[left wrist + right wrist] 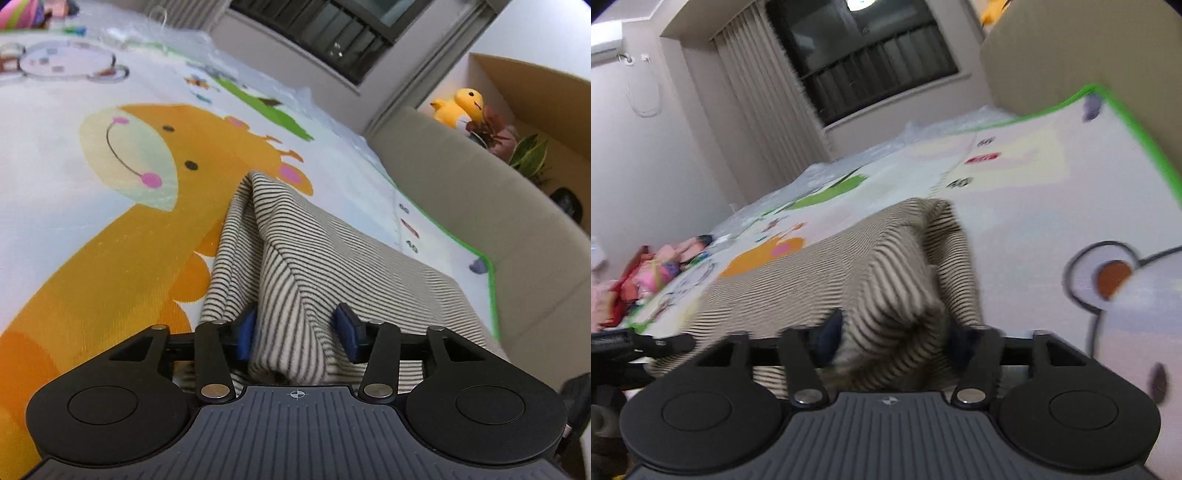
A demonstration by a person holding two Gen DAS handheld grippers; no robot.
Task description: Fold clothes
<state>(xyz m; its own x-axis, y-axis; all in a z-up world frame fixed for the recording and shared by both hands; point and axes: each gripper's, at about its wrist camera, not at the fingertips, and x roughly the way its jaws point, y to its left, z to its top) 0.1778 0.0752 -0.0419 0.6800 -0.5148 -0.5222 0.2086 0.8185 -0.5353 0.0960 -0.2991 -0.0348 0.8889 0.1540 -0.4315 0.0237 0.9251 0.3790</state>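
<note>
- My left tongs (297, 334) sit nearest in the left wrist view, and a bunched ridge of the striped garment (295, 266) fills the gap between the two blue pads (246, 332); both pads press against the cloth, so these tongs are clamped on it.
- My right tongs (894, 338) show the same thing in the right wrist view: a thick roll of the striped garment (886, 280) is squeezed between the dark pads (829, 334). The right-hand pad is mostly covered by cloth and smeared by blur.
- The garment lies on the play mat (55, 166), with its gripped edges lifted and the rest spread flat between the two tongs. Its near edge is hidden under each tool's body.
- Printed on the mat past the garment, along a ruler-like line, are small numbers (408, 229); I read one as "40" and another as perhaps "60", and the red mark between them is too small to make out.
- An orange giraffe (184, 155) is printed on the mat, its neck partly covered by the cloth.
- Further off, a beige padded wall (480, 206) borders the mat's green edge, and a yellow soft toy (460, 107) sits behind it.
- Farthest, a dark window (871, 62) and a curtain (757, 99); the pile of bright things (653, 273) at the mat's far end is too blurred to identify.
</note>
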